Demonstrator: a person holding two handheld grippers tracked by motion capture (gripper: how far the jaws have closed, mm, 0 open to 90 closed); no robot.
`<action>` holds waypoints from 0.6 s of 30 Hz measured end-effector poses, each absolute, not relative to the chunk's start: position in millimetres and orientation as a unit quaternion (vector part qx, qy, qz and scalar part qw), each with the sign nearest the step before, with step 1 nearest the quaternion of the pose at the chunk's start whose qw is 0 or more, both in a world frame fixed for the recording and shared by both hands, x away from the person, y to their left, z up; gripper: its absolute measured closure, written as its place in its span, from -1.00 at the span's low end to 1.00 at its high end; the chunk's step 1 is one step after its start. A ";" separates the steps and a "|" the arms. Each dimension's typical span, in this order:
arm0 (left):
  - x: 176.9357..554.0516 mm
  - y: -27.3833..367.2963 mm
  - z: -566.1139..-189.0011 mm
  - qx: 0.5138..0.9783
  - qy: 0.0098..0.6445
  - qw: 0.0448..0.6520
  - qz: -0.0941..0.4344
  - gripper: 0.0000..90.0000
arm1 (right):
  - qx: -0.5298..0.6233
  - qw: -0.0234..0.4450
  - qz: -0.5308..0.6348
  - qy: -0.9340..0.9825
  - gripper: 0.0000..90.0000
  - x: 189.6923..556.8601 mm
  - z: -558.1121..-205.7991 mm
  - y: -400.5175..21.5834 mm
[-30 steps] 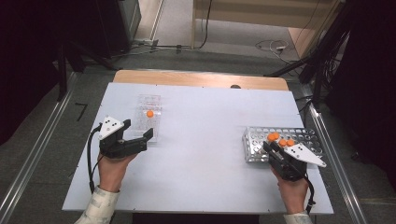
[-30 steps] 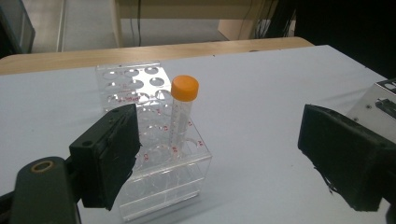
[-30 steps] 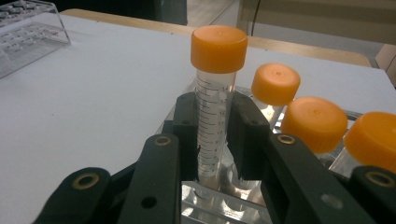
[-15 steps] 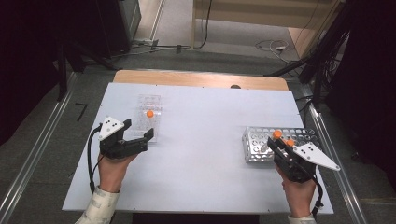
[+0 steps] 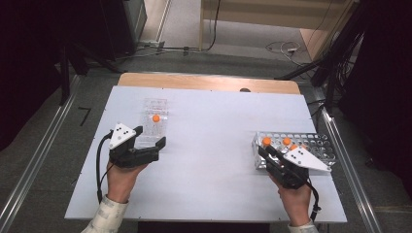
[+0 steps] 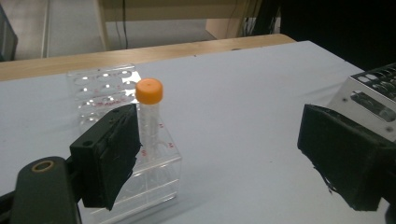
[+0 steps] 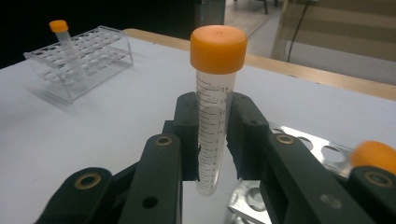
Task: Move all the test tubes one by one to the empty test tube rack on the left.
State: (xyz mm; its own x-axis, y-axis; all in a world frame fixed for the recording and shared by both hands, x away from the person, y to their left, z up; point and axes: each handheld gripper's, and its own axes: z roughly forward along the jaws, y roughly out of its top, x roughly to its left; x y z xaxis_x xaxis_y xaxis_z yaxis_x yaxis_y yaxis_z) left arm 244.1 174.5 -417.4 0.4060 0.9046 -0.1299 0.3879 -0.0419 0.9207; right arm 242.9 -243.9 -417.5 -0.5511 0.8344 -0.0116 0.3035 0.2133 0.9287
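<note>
while the left gripper (image 5: 148, 145) rests at the left side of the white table (image 5: 209, 145) in the high view, its jaws stand wide apart and nothing is between them. it is just beside the near end of the clear rack (image 5: 153, 121), and one tube with orange cap (image 5: 156, 118) stands upright in this rack. the left gripper view gives more detail here: the clear rack (image 6: 116, 140) has rows of round holes, the tube with orange cap (image 6: 149, 112) stands just behind the left pad, and whether the pad touches the rack i cannot tell. at the right edge of this view a corner of the metal rack (image 6: 373, 93) appears behind the other pad.

going to the right in the high view, the middle of the table is bare. the right gripper (image 5: 267, 150) is at the near left corner of the metal rack (image 5: 311, 143), where orange caps are seen, but the tube in the jaws is hard to separate from them. the right gripper view makes it plain: the jaws are closed on a graduated tube (image 7: 212, 126), which is upright with its orange cap above the pads, and its bottom end hangs just above the metal rack (image 7: 322, 154), a little apart from the holes. another orange cap (image 7: 376, 156), blurred, is at the right edge. far at the left of this view the clear rack (image 7: 88, 56) with its single tube is seen.
</note>
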 end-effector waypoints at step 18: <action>233.3 131.1 -419.1 0.707 0.429 0.511 0.235 -0.67 | 0.326 0.206 0.485 0.785 0.61 253.4 -439.7 -161.7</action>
State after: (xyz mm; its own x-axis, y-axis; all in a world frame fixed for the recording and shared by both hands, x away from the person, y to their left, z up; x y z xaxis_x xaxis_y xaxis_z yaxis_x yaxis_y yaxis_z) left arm 233.3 131.1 -419.1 0.5211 0.8468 -0.1069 0.3664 -0.1087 0.9241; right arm 253.4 -161.7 -439.7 -0.7023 0.7118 -0.0063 0.3128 0.3165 0.8955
